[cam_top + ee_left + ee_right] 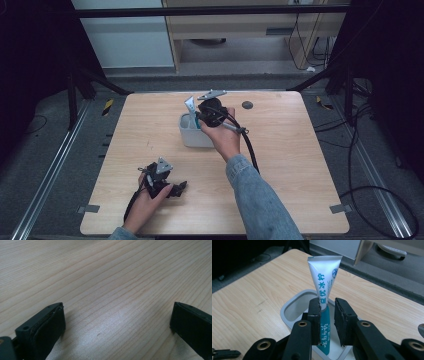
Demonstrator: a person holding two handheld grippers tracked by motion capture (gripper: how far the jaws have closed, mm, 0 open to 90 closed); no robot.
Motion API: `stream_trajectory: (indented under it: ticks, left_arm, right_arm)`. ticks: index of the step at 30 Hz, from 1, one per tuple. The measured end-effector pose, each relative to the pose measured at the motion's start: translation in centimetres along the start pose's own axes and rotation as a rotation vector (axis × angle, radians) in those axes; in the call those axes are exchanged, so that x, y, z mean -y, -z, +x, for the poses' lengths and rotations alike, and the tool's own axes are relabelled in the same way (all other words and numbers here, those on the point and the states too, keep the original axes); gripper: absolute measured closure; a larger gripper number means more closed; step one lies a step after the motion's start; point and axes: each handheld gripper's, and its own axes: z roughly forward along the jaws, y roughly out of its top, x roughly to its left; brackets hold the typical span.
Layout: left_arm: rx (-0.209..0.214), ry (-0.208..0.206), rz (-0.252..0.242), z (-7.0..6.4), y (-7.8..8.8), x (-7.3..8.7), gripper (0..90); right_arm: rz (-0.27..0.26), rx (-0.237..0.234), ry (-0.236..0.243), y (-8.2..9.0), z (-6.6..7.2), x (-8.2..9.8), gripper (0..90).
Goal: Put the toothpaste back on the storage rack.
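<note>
Right gripper view showed the tube (324, 282) standing upright, crimped end up, its lower part inside the white cup (294, 305). I had my right gripper (327, 315) around it, jaws nearly closed; I could not tell whether both pads touched. The cup sat mid-table (280, 150). My left gripper (170, 189) rested near the front edge, jaws wide apart, holding nothing.
</note>
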Motion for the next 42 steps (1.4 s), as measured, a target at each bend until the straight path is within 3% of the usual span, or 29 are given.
stream_trajectory:
  ticks: [9,20,21,23,35,42]
  left_arm:
    - [0.000,0.000,0.000,0.0,0.0,0.0,0.0]
    - [-0.001,-0.001,0.000,0.0,0.0,0.0,0.0]
    - [-0.001,-0.001,0.000,0.0,0.0,0.0,0.0]
    - [-0.001,-0.001,0.000,0.0,0.0,0.0,0.0]
    - [-0.002,0.000,0.000,0.0,0.0,0.0,0.0]
    - [-0.002,0.000,0.000,0.0,0.0,0.0,0.0]
  right_arm:
    - [0.000,0.004,0.009,1.3,-0.5,-0.1,68.7]
    - [-0.006,0.031,-0.001,2.6,-1.4,0.3,46.9]
    - [-0.016,0.035,-0.022,2.8,-1.7,0.4,41.9]
    - [-0.023,0.035,-0.034,3.0,-1.9,0.5,40.2]
    - [-0.065,0.105,0.029,4.5,-3.2,1.2,27.1]
    - [-0.081,0.076,0.036,5.5,-4.2,1.3,20.4]
